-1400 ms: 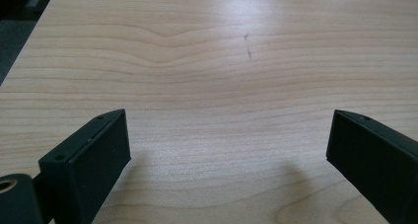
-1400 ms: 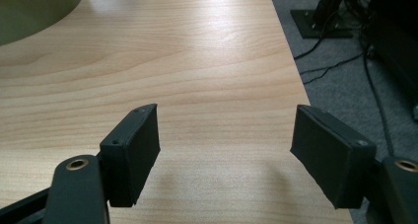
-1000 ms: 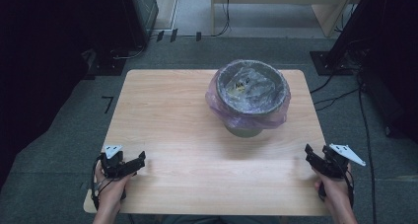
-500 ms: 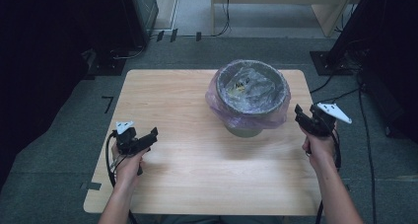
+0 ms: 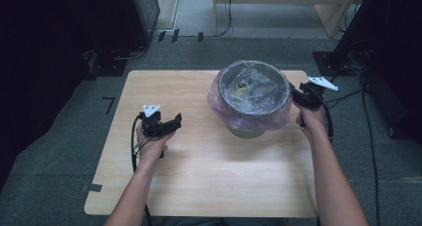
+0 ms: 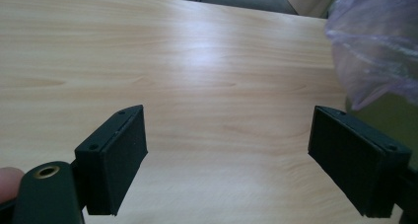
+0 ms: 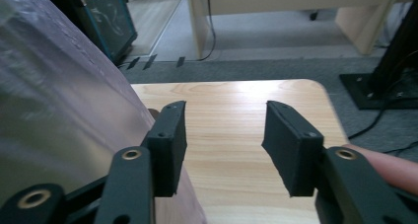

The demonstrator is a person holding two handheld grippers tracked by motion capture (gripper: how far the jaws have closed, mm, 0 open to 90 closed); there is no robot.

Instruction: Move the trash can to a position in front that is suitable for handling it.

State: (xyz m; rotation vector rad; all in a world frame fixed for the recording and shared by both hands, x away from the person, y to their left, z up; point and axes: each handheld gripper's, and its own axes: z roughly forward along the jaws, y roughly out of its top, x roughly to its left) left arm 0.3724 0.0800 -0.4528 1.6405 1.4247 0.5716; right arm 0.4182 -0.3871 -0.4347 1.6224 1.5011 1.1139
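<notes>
The left hand holds the left gripper low, with its jaws wide apart. The right hand holds the right gripper farther forward, jaws also apart.

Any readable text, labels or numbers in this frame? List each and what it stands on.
"7": a dark mark on the grey floor, left of the table.
Yellow-and-dark label on the wrapper inside the bin lined with a purple bag: too blurred to read.
No lettering shows on either gripper.
</notes>
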